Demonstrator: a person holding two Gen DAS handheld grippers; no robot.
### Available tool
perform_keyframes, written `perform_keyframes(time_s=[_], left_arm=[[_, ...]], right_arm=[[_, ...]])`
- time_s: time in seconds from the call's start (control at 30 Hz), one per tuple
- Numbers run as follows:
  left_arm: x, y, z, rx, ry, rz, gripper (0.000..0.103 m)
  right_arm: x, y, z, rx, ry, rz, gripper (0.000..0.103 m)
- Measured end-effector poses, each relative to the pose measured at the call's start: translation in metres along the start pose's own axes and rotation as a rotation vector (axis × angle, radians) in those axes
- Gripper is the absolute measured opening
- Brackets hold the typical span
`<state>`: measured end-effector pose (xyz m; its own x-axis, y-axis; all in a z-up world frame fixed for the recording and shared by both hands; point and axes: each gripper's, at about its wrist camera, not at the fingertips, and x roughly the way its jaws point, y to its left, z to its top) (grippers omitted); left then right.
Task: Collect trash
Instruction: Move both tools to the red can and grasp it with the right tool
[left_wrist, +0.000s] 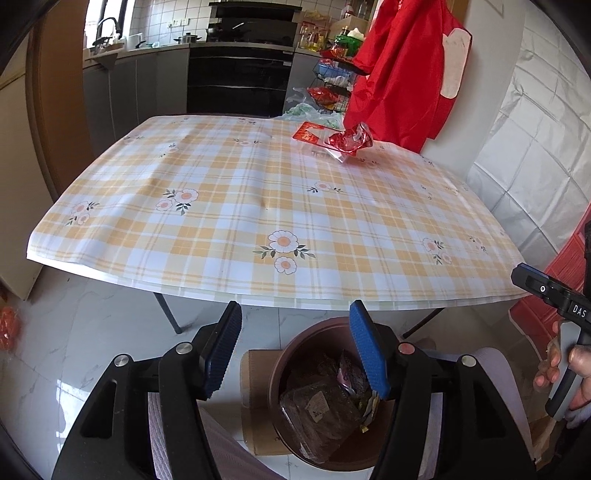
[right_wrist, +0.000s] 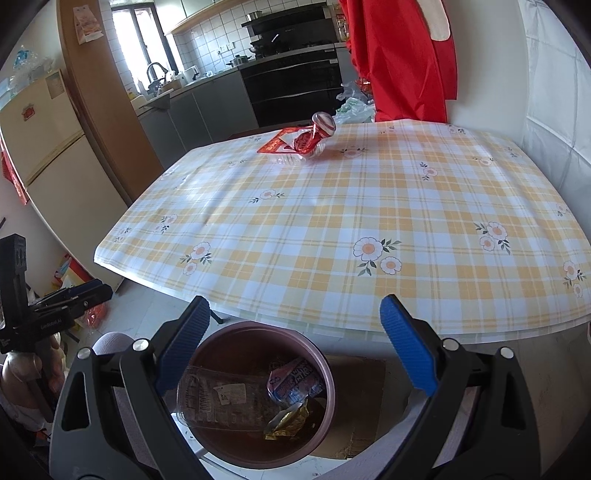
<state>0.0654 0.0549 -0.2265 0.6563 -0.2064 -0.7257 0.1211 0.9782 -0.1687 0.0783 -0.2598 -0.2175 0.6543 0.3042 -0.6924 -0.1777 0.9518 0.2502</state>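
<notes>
Over the round brown plastic trash bin (left_wrist: 280, 373), left gripper (left_wrist: 295, 349) hangs with blue ribbed pads (left_wrist: 221, 354) well apart, nothing between them. Right gripper (right_wrist: 295, 339) sits over the same bin (right_wrist: 325, 365), pads (right_wrist: 406, 343) spread wide, also empty.

Bin stands on the white marble-look floor (left_wrist: 74, 350) on a flat piece of brown cardboard (left_wrist: 255, 398), just off the near table edge. Inside: clear plastic clamshell tray (right_wrist: 218, 402) with a white label, blue-and-pink printed wrapper (right_wrist: 295, 380), crumpled gold foil wrapper (right_wrist: 288, 424).

Left view also catches the right gripper's black body (left_wrist: 554, 295) at the right edge, with a person's hand (left_wrist: 565, 369) on its handle. Right view shows the left gripper's body (right_wrist: 55, 302) at the left edge.

Table under the yellow-and-white checked flower-print cloth (left_wrist: 258, 206) carries what's left: crumpled red foil wrapper (left_wrist: 349, 142) at the far side, touching a flat clear plastic pack with a red printed card (left_wrist: 308, 133). Both well apart from the grippers.

Red cloth garment (left_wrist: 402, 66) hangs behind the far right corner. Black oven and stove unit (left_wrist: 240, 77) beyond the table.
</notes>
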Motion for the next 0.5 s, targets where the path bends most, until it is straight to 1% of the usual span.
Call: perform_keyframes(time_s=[0.27,0.5], left_arm=[[0.014,0.017,0.014,-0.025,-0.002,0.026,0.059],[0.039,0.028,0.027,-0.037,0.023,0.036,0.059]], right_arm=[[0.023,-0.01,0.017,-0.01,0.023,-0.031,0.092],[0.049,-0.022,0.037,-0.017,0.043,-0.054,0.092]])
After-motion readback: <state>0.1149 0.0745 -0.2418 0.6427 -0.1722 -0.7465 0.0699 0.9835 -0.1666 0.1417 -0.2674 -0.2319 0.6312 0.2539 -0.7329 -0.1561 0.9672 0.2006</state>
